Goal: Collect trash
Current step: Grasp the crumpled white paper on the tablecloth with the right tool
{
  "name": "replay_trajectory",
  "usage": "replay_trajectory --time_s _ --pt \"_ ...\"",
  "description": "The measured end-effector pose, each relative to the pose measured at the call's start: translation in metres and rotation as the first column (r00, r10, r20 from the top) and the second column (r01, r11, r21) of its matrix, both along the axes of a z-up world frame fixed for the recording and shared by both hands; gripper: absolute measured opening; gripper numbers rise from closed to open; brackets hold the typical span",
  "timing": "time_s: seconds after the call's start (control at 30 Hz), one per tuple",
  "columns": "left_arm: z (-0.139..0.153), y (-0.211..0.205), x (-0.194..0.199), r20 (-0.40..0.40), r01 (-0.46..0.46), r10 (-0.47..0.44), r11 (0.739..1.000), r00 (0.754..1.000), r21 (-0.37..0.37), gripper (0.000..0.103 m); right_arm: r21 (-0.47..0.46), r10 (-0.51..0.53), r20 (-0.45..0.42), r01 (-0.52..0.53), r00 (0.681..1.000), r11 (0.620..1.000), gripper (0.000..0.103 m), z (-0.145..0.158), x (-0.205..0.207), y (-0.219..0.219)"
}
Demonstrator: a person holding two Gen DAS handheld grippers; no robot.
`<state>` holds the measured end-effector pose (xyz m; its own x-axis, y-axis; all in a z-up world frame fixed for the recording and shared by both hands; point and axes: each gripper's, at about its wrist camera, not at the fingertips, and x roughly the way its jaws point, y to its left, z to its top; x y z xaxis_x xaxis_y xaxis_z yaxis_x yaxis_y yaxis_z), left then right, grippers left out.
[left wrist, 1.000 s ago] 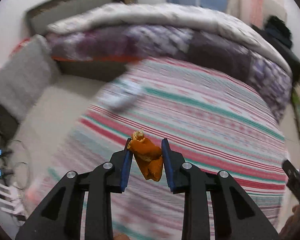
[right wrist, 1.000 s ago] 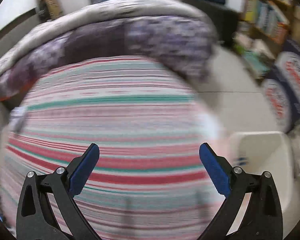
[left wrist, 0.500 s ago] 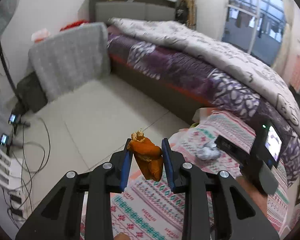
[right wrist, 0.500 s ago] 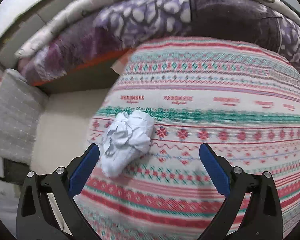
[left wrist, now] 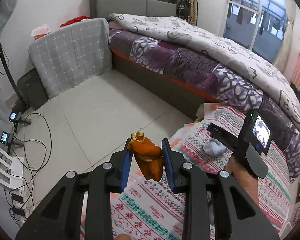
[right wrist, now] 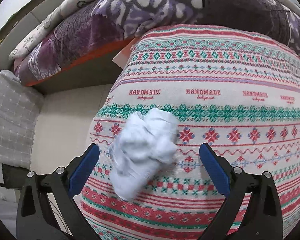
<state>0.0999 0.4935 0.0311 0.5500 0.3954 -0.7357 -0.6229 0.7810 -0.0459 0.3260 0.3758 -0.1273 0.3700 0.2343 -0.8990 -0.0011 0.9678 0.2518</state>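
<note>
Roughly, largest first: bed [left wrist: 210,46] along the far side, tiled floor [left wrist: 102,108] beside it, and a worktop under a patterned cloth [right wrist: 220,104] close to the bed's edge.

Grey cushion [left wrist: 70,54] leans at the bed's head end, well apart from the work. Cables [left wrist: 36,136] and small devices lie on the floor at left. None of these stand in the way.

Right hand-held gripper [right wrist: 149,158] hangs over the cloth, jaws wide apart, holding nothing. White paper wad [right wrist: 144,152] lies on the cloth between the jaws, nearer the left one, not touched by either pad. In the left wrist view the same wad sits just past the right unit's body, near the worktop's floor-side edge.

Left hand-held gripper [left wrist: 147,158] is closed narrowly on an orange peel [left wrist: 148,158], which hangs free above the cloth's edge.

Step in hand, as judged: second piece of trash lined up for pickup, first already carried. Next move calls for lowering the right jaws around the wad, centring a little left, then closing. Wad is soft and will likely crush. No bin shows in either view.
</note>
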Motion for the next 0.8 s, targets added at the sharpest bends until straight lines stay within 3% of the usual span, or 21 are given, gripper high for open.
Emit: replay_trajectory --time_s 0.03,0.07,0.1,0.17,0.33,0.53,0.8 --pt "0.0 0.001 -0.001 0.0 -0.002 0.002 1.0 1.0 0.0 0.03 -0.003 0.005 -0.004 -0.005 1.0 1.0 0.096 -0.002 0.0 0.002" --pt "0.0 0.001 -0.001 -0.001 -0.004 0.004 1.0 1.0 -0.003 0.03 -0.017 0.015 -0.006 -0.015 1.0 1.0 0.088 -0.005 0.0 0.004" --pt "0.0 0.002 -0.002 -0.003 -0.003 0.003 1.0 1.0 -0.008 0.03 -0.061 0.03 -0.001 -0.03 1.0 0.998 0.071 -0.007 -0.002 0.007" --pt "-0.003 0.002 0.002 -0.014 0.005 -0.006 1.0 1.0 -0.025 0.03 -0.089 0.065 0.032 -0.061 0.997 0.994 0.056 -0.005 -0.006 0.009" --pt "-0.005 -0.007 0.007 -0.021 0.019 -0.019 0.999 1.0 -0.038 0.03 -0.091 0.116 0.107 -0.107 0.987 0.99 0.055 0.02 -0.023 -0.009" --pt "0.007 -0.039 0.009 0.01 0.063 -0.063 0.998 0.998 -0.016 0.03 -0.152 0.172 0.234 -0.139 0.957 0.979 0.055 0.078 -0.055 -0.055" --pt "0.022 -0.091 0.012 0.047 0.136 -0.136 0.991 0.99 0.021 0.03 -0.211 0.156 0.343 -0.086 0.926 0.974 0.055 0.133 -0.093 -0.134"
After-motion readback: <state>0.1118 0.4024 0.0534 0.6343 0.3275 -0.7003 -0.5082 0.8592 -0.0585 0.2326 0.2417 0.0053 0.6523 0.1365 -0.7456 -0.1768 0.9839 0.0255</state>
